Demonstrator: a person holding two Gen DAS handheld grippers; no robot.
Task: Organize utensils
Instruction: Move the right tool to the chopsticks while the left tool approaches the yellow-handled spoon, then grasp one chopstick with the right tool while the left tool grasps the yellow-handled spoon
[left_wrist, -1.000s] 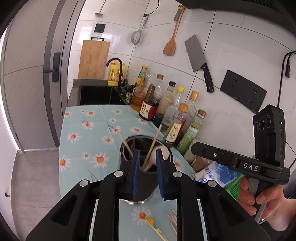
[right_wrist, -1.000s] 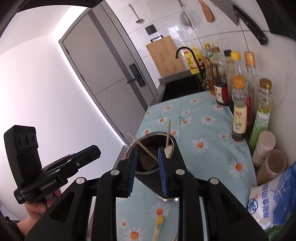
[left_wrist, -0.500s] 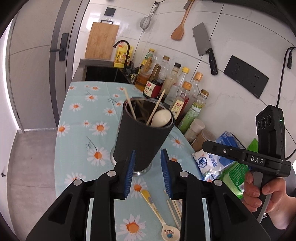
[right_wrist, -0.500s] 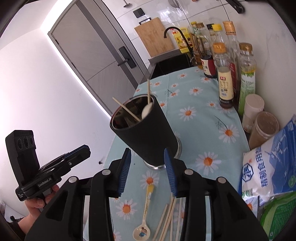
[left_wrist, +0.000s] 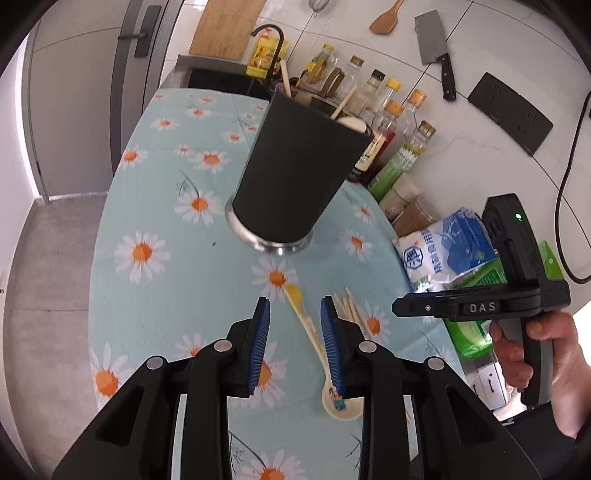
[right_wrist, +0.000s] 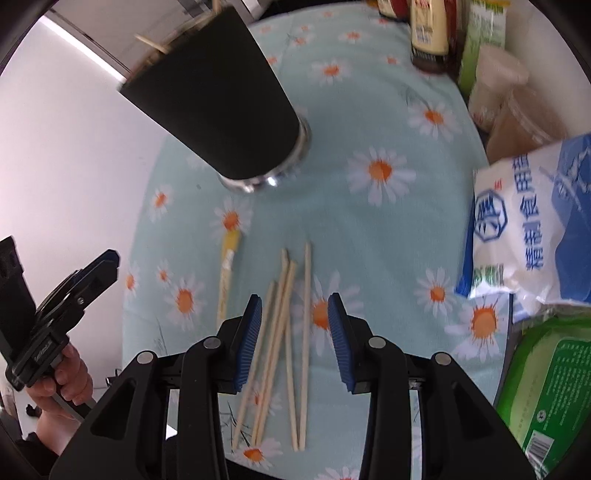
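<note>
Both grippers have come down from above the black utensil holder (left_wrist: 295, 173) toward the loose utensils on the daisy-print tablecloth (left_wrist: 147, 206), and their jaws have just been opening. The left gripper (left_wrist: 295, 314) now stands over the cream spoon with a yellow handle end (left_wrist: 312, 332); its jaws are narrowly parted and the handle shows between them, though contact cannot be confirmed. The right gripper (right_wrist: 293, 310) points steeply down over the bundle of wooden chopsticks (right_wrist: 286, 317), jaws moderately apart and straddling several sticks, gripping nothing. The holder stands upright beyond the utensils and already contains chopsticks and a pale spoon. In my judgement each hand is lining up a pickup; no utensil is yet lifted.
</note>
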